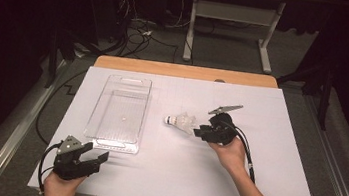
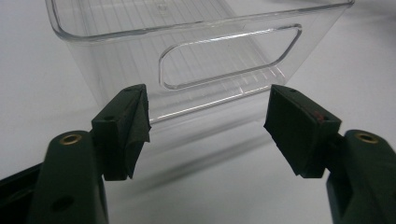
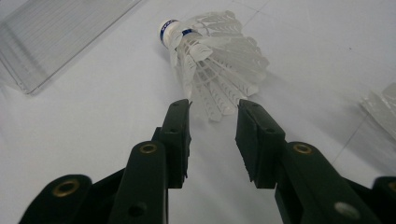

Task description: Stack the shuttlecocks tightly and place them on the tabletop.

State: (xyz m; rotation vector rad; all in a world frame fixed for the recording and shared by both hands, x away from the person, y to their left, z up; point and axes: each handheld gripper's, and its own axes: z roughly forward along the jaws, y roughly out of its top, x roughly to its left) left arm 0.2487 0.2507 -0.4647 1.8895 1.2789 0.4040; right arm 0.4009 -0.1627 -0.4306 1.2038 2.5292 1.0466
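Observation:
A white feather shuttlecock [image 1: 181, 122] lies on its side mid-table, its cork with a blue band pointing left toward a clear plastic bin [image 1: 104, 105]. My right gripper [image 1: 201, 130] sits just right of it. In the right gripper view the shuttlecock [image 3: 219, 60] has its feather rim at the tips of my right gripper [image 3: 212, 109]; the jaws stand apart and do not press on the feathers. My left gripper [image 1: 97, 157] rests near the front left of the table, open. In the left gripper view my left gripper [image 2: 208, 109] faces the bin's [image 2: 116, 65] near end wall, with nothing between its jaws.
The bin [image 3: 46, 42] holds nothing that I can see. The white table sheet [image 1: 253, 178] has a wooden strip [image 1: 186, 71] along its far side. A pale translucent thing [image 3: 380, 105] is cut off at the right edge of the right gripper view. Cables and a stand occupy the floor beyond.

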